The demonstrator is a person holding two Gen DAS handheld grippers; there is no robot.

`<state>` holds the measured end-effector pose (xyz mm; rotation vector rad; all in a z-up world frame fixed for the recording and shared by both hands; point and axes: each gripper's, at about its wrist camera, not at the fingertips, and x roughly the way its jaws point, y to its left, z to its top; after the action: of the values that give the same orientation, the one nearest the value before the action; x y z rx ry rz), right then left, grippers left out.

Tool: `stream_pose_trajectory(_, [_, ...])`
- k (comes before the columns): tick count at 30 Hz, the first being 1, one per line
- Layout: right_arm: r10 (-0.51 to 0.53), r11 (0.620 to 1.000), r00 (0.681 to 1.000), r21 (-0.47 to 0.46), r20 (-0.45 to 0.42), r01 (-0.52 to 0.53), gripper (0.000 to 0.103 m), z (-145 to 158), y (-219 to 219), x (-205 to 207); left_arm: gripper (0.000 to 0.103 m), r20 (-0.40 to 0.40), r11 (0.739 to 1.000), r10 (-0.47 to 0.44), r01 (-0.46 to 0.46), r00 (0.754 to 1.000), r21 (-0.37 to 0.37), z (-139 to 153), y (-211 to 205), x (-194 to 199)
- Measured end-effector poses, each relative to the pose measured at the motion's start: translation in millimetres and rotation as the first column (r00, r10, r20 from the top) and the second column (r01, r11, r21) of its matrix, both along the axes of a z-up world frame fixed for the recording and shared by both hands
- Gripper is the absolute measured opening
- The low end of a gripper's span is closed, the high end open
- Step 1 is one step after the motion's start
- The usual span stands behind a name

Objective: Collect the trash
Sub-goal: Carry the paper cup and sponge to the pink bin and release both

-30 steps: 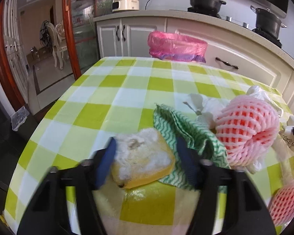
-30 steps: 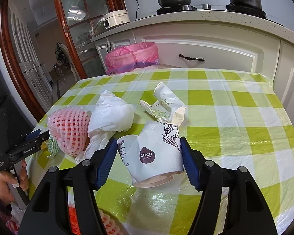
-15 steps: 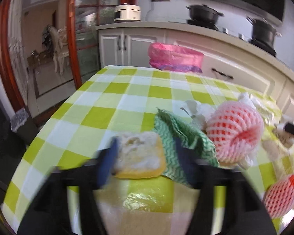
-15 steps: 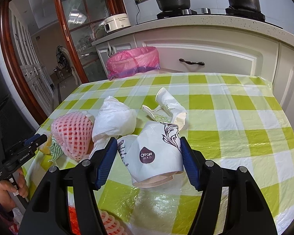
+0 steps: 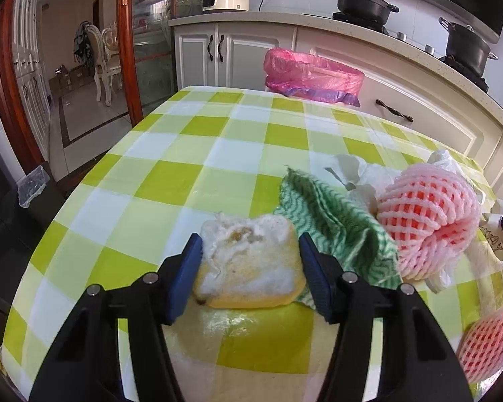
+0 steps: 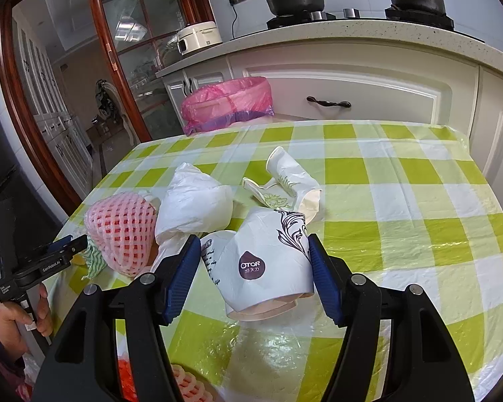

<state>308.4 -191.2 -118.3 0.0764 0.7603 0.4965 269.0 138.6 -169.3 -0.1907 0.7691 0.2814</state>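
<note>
While 2 foam nets [image 5: 429,224] lie, 1 sponge [image 5: 248,264].

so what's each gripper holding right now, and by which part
Left gripper: the yellow sponge, pinched by its two sides. Right gripper: the crushed paper cup, by its sides.

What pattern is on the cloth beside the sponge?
Green and white wavy stripes on the cloth; clearest in the left wrist view.

Black gripper [image 5: 248,274] — blue pads, silver screws
</note>
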Motion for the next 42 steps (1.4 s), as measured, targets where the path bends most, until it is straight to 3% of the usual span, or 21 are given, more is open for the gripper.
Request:
stream_pose_trajectory(5, [-0.003,1.000,1.000,0.009,0.015,0.003,0.062,6.1,-1.7,-2.7,0.039,-0.003,0.997,-0.041,0.041,0.999,0.071,4.3,-11.4,-3.6])
stream_pose_trajectory(6, [-0.004,1.000,1.000,0.013,0.019,0.004,0.062,7.7,-2.3,-3.1,0.028,0.002,0.996,-0.046,0.045,0.999,0.076,6.1,-12.8,-4.6])
stream_pose_trajectory(8, [-0.004,1.000,1.000,0.018,0.025,0.004,0.062,10.2,-2.9,-4.0,0.026,0.002,0.996,-0.043,0.043,0.999,0.081,8.9,-13.6,-4.9])
stream_pose_trajectory(11, [-0.002,1.000,1.000,0.021,0.031,0.001,0.062,13.1,-2.6,-5.4,0.032,-0.012,0.997,-0.051,0.051,0.999,0.060,8.0,-11.9,-3.7])
stream_pose_trajectory(13, [-0.004,1.000,0.999,0.022,0.033,0.003,0.062,14.3,-2.9,-6.1,0.058,-0.013,0.999,-0.030,0.031,0.999,0.041,8.6,-7.6,-4.4])
stream_pose_trajectory(16, [-0.010,0.999,0.999,0.031,0.034,0.009,0.062,15.4,-5.3,-5.9,0.071,-0.023,0.999,-0.004,0.005,1.000,0.037,10.6,-3.1,-3.7])
stream_pose_trajectory(23, [-0.013,0.999,0.999,0.045,0.033,0.011,0.062,16.3,-6.9,-4.3,0.070,-0.115,1.000,-0.011,0.011,0.993,0.001,-5.8,5.7,8.0])
stream_pose_trajectory(27, [-0.015,0.999,0.999,0.046,0.033,0.014,0.062,16.3,-7.1,-3.5,0.061,-0.118,0.999,-0.028,0.032,0.993,0.034,-8.0,-1.6,6.9])
stream_pose_trajectory(36, [-0.004,0.998,0.997,0.057,0.079,-0.001,0.062,34.3,-3.5,-8.8,0.058,0.032,0.994,-0.052,0.049,0.998,0.099,34.0,-18.3,-7.9])
stream_pose_trajectory(42, [0.015,0.998,0.995,0.052,0.102,-0.020,0.062,45.7,6.5,-4.6,0.058,0.117,0.992,-0.089,0.078,0.989,0.095,62.5,-30.7,-5.3])
